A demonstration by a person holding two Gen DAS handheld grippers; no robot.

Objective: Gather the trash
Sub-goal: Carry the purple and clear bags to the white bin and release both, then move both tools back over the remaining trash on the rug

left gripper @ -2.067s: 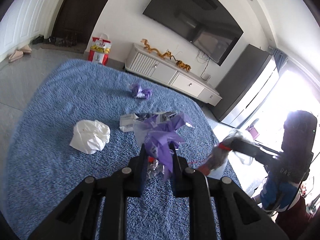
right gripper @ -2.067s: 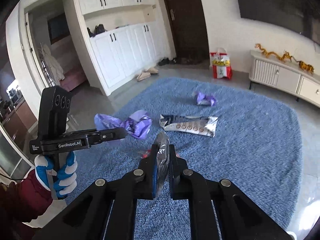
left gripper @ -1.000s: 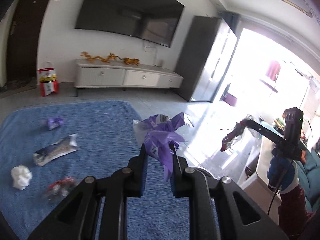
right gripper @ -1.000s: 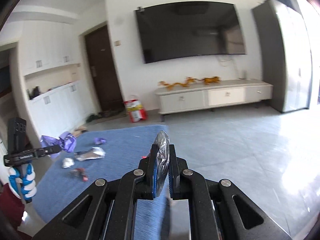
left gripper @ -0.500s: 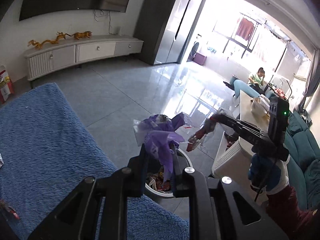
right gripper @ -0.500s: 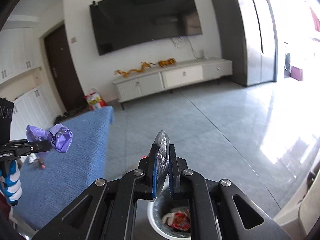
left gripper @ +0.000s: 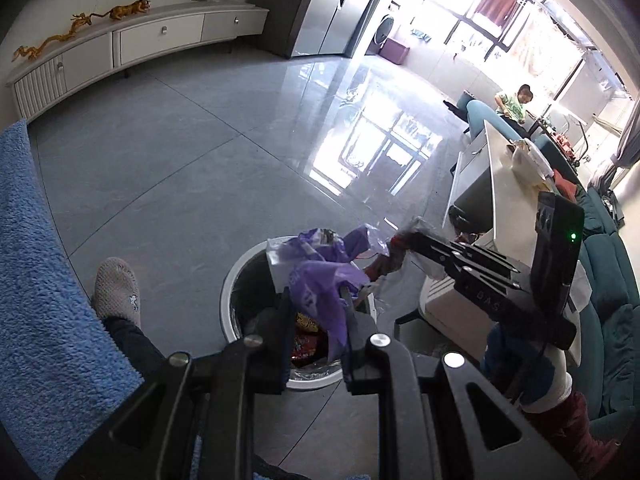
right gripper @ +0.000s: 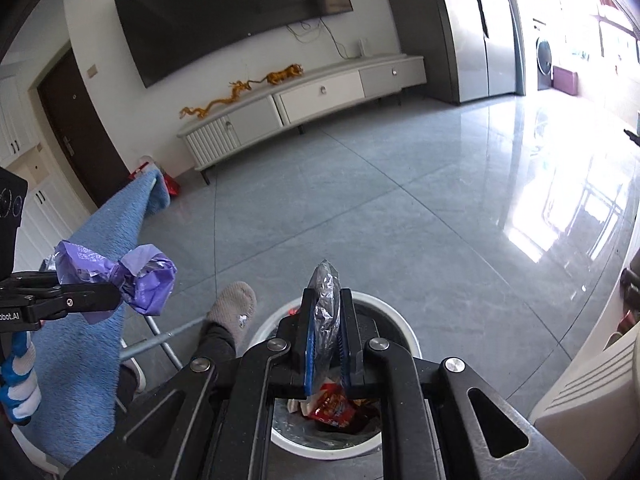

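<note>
My left gripper (left gripper: 316, 300) is shut on a crumpled purple wrapper (left gripper: 316, 276) and holds it above the round white trash bin (left gripper: 236, 276). My right gripper (right gripper: 326, 312) is shut on a clear and red snack wrapper (right gripper: 326, 304) above the same bin (right gripper: 400, 328), which has red packets inside. The right gripper (left gripper: 404, 240) also shows in the left wrist view, just right of the bin. The left gripper with the purple wrapper (right gripper: 136, 280) shows at the left of the right wrist view.
The blue rug (left gripper: 36, 280) covers a table at the left. My slippered foot (left gripper: 116, 288) stands beside the bin. A white cabinet (left gripper: 488, 184) and teal sofa (left gripper: 608, 280) are at the right. A TV stand (right gripper: 304, 100) lines the far wall.
Both grippers swung away from the rug, dropped and closed in over the bin. Each keeps its wrapper; the bin now sits right under both.
</note>
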